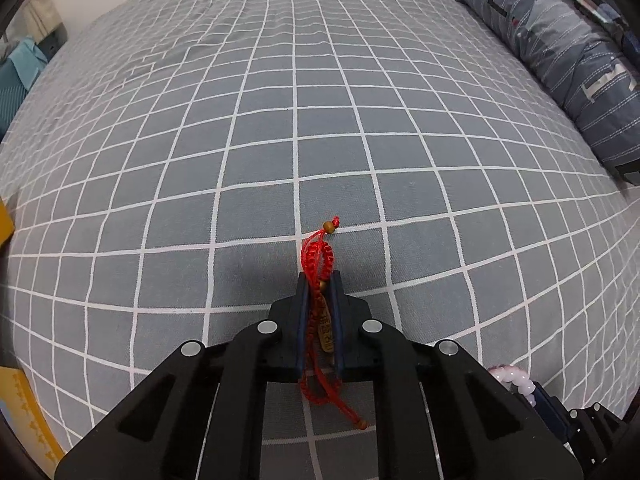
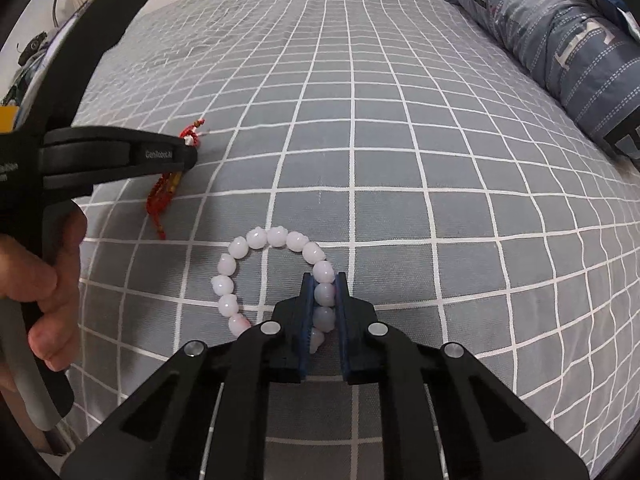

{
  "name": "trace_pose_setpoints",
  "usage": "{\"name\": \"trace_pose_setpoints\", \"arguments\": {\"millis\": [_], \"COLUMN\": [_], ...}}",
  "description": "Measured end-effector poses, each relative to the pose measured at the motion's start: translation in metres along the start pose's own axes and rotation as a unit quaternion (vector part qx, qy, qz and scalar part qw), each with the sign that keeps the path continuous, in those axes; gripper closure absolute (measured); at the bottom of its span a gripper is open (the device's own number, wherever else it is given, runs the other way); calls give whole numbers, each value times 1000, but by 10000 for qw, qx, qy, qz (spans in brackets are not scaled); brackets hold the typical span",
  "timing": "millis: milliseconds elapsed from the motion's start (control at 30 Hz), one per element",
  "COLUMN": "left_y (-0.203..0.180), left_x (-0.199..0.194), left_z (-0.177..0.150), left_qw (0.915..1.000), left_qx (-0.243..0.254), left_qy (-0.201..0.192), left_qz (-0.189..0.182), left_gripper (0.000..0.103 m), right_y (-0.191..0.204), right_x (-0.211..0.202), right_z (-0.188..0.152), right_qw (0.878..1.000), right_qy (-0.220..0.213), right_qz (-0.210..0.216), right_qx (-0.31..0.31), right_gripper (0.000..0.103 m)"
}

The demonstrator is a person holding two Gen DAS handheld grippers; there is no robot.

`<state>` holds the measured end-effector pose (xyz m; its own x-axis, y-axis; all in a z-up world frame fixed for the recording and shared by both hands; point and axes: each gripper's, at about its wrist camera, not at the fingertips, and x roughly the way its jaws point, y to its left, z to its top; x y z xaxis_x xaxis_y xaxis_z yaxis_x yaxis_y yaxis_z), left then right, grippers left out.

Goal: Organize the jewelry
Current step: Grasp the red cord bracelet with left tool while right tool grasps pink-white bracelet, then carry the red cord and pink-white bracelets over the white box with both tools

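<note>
My left gripper (image 1: 320, 276) is shut on a red braided cord bracelet (image 1: 318, 254) with small wooden beads and a tan charm, held above the bed. In the right wrist view the left gripper (image 2: 191, 152) comes in from the left with the red bracelet (image 2: 160, 198) hanging below it. My right gripper (image 2: 324, 280) is shut on a pale pink bead bracelet (image 2: 256, 240), whose loop hangs out to the left of the jaws. A few pink beads (image 1: 516, 380) show at the lower right of the left wrist view.
A grey bedsheet with a white grid (image 1: 320, 120) fills both views. A rolled blue-grey quilt (image 1: 560, 40) lies along the right edge, also in the right wrist view (image 2: 560, 40). A yellow box edge (image 1: 24, 408) sits at the lower left.
</note>
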<state>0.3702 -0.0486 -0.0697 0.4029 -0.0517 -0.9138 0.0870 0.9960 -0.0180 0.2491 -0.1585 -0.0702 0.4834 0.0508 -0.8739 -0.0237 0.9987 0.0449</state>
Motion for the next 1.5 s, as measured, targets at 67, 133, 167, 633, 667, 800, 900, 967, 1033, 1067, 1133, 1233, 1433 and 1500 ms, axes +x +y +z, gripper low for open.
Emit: {"name": "trace_pose_setpoints", "arguments": {"millis": [67,133,167,633,667,800,900,967,1033,1067,1133,1233,1433,1500], "left_y": [1,1,1,8,8,11,15,17,19,20,22,22,30,33], "left_x": [-3,-5,-7,-36,-38,-50,-63,-73,-81,-83,-89,-97,-119,-127], "left_z": [0,-1,-1,-4,-5,-9,-12,-15,-18,-18,-20,-23,-35,-38], "left_qw": [10000,10000,10000,9996,9995,9993,9990,9988,9987,9986,9985,9984,9975,9970], "left_qx": [6,1,3,27,32,28,18,2,4,0,-10,-7,-8,-14], "left_qy": [-19,-31,-44,-237,-243,-320,-401,-461,-501,-518,-538,-566,-705,-763], "left_qz": [-5,-14,-24,-180,-188,-195,-187,-178,-137,-119,-87,-28,110,137], "left_gripper": [94,94,94,94,94,94,94,94,94,94,94,94,94,94], "right_y": [0,-3,-3,4,4,6,7,8,9,10,12,14,16,17], "right_x": [-4,-6,-7,-35,-38,-47,-58,-64,-71,-75,-82,-93,-112,-117], "right_z": [0,4,4,4,4,5,5,4,4,3,1,0,-5,-7], "right_qw": [10000,9999,9999,9994,9993,9990,9986,9983,9981,9980,9977,9972,9965,9963], "right_qy": [-61,-92,-115,-346,-364,-438,-519,-568,-610,-625,-671,-738,-830,-853], "right_qz": [-37,-40,-57,-70,-66,-32,-16,-16,-5,2,21,45,79,52], "right_qx": [1,10,13,11,12,43,78,94,99,106,93,85,10,-37], "right_gripper": [93,93,93,93,93,93,93,93,93,93,93,93,93,93]}}
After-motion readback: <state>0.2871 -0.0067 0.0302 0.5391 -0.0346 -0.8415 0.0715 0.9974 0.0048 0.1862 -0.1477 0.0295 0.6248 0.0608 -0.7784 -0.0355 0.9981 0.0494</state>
